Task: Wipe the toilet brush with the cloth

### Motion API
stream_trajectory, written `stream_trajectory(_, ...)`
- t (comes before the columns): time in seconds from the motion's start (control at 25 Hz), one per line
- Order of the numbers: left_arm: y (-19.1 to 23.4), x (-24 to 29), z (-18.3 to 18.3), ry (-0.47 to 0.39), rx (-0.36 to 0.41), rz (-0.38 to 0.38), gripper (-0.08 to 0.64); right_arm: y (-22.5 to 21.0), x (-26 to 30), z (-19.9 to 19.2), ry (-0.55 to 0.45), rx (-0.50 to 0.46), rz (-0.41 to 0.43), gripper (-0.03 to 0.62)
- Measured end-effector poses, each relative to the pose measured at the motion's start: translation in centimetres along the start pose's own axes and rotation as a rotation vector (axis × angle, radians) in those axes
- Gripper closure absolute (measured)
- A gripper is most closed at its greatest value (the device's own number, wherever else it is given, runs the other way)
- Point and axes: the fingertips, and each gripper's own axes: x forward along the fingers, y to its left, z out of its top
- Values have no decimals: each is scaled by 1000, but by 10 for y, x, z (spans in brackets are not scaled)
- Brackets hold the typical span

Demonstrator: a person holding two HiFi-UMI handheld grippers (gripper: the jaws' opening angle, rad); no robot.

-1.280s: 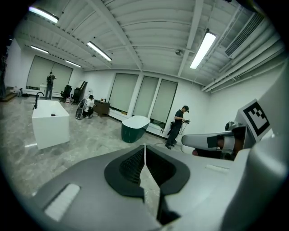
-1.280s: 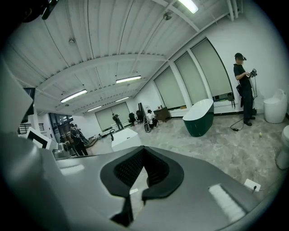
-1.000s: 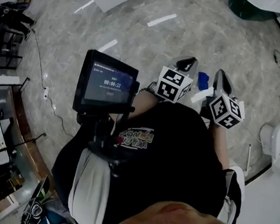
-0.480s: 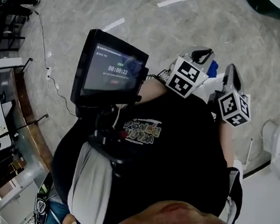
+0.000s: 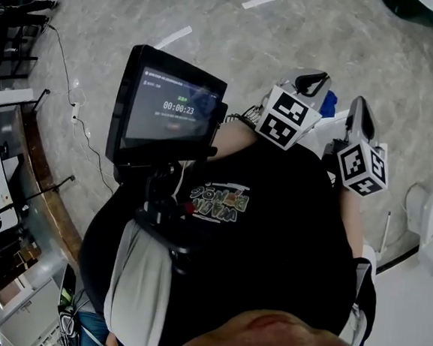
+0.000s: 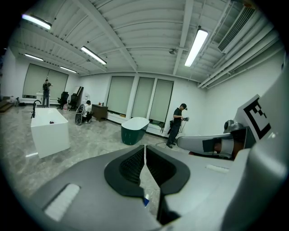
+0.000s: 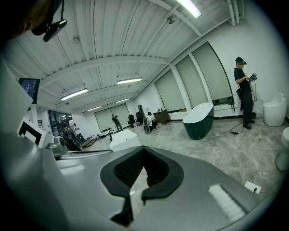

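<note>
Holds the left hand-held gripper (image 6: 144, 151) pinched together and the right hand-held gripper (image 7: 143, 153) likewise, with nothing plainly clamped. Shows a blue scrap (image 5: 329, 104) just past the left tips (likely the cloth, soft and light). Cannot place the toilet brush surely; perhaps the thin rod (image 5: 385, 232) near the toilet (image 5: 424, 213), far right. Would suit a mid-handle grip: stiff, light, slick.

From the left gripper (image 6: 144, 147), a bathtub (image 6: 134, 130) stands on the floor (image 6: 90, 143) at twelve o'clock. A person (image 6: 177, 127) stands at one o'clock.
</note>
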Motion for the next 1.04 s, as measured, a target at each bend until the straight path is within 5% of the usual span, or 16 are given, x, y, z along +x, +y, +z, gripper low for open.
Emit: stream_trajectory(1.04,9,0,2,-6,-34,63,546,0,8,3,14,-20,36,592)
